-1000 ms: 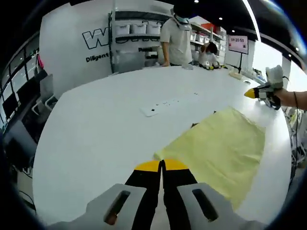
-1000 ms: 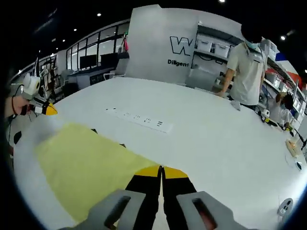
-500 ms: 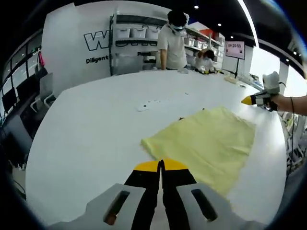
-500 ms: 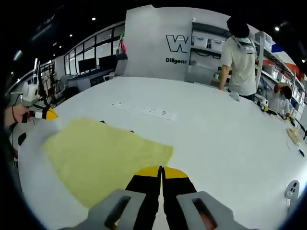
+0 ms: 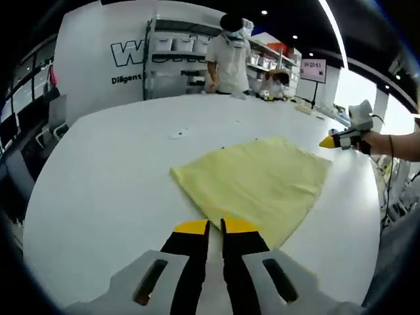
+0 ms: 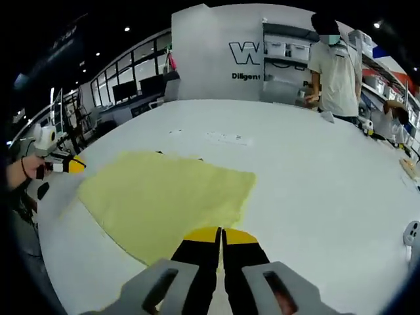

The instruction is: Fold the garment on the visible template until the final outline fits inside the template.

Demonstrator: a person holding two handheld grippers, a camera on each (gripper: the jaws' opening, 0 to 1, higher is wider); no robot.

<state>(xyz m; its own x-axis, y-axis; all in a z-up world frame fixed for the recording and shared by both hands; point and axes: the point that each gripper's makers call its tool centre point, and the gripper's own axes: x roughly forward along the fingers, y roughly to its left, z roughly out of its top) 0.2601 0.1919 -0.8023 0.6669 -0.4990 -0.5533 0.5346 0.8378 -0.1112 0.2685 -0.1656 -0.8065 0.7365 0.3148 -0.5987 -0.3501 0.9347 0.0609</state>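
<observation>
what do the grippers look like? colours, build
Both alike: the left gripper and right gripper have black fingers with yellow tips, set in pale grey housings with slotted openings. Seen from across the table, each carries a white box on top, with dark cabling at the wrist.

Bright, even overhead light in both your views; small ceiling spotlights point(image 6: 126, 29) show as hard white dots. In your left gripper view a long ceiling strip point(image 5: 336, 33) glares, and the far right side blows out white. The white table point(image 5: 105, 170) reflects softly, no harsh hotspots. Shadows are faint: only a thin soft edge under the yellow garment point(image 6: 164, 197). Strong fisheye bend curves the table rim and the wall. Focus holds mid-frame; the shelves point(image 6: 285, 52) and the edges go soft.
</observation>
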